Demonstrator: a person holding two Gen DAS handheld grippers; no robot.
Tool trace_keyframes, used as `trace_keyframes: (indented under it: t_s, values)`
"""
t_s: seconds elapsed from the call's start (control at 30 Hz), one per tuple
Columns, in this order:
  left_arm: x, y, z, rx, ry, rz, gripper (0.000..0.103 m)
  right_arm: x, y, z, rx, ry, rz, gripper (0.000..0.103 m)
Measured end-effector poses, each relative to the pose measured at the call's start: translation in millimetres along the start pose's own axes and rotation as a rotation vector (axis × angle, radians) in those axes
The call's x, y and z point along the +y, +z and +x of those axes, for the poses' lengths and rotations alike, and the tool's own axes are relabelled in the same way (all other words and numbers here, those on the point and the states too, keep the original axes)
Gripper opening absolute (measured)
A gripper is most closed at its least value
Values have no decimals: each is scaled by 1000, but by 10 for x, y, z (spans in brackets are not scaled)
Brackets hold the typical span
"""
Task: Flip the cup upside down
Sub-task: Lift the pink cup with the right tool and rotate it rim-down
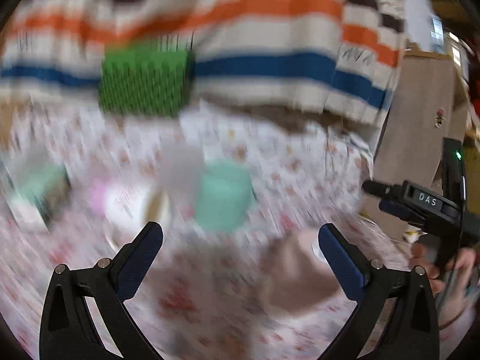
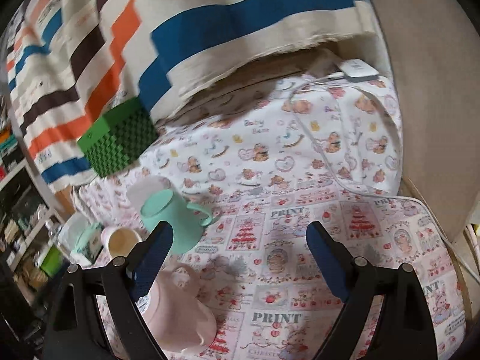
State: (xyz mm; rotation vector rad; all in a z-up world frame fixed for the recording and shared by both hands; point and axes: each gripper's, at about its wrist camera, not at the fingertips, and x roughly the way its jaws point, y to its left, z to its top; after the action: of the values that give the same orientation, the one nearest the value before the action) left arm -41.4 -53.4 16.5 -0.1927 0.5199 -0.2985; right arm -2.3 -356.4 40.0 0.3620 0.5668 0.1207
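Note:
A mint green cup (image 2: 171, 222) with a handle stands on the patterned cloth, its flat closed end up. It shows blurred in the left wrist view (image 1: 223, 195). A pale pink cup (image 2: 177, 312) stands the same way, nearer, by my right gripper's left finger; it also shows in the left wrist view (image 1: 297, 276). My right gripper (image 2: 240, 258) is open and empty over the cloth, right of both cups. My left gripper (image 1: 240, 258) is open and empty, short of the mint cup. The right gripper's body (image 1: 420, 204) shows at the left view's right edge.
A green studded box (image 2: 118, 141) stands at the back by a striped hanging cloth (image 2: 210, 24). A small pink cup with a brown inside (image 2: 121, 240) and a translucent white cup (image 2: 147, 190) stand left of the mint cup. A white cable (image 2: 315, 144) and adapter (image 2: 357, 70) lie at the back right.

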Motion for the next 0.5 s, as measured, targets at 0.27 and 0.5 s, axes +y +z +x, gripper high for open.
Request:
trace_keyframes:
  t_s: [0.27,0.5]
  values:
    - [-260,-25,-135,-48,11,122,103,38,-46,43,12,11,-31,92]
    - [-888,-52,88,41,34,335,103,4,16,-146,-68,6,-16,92]
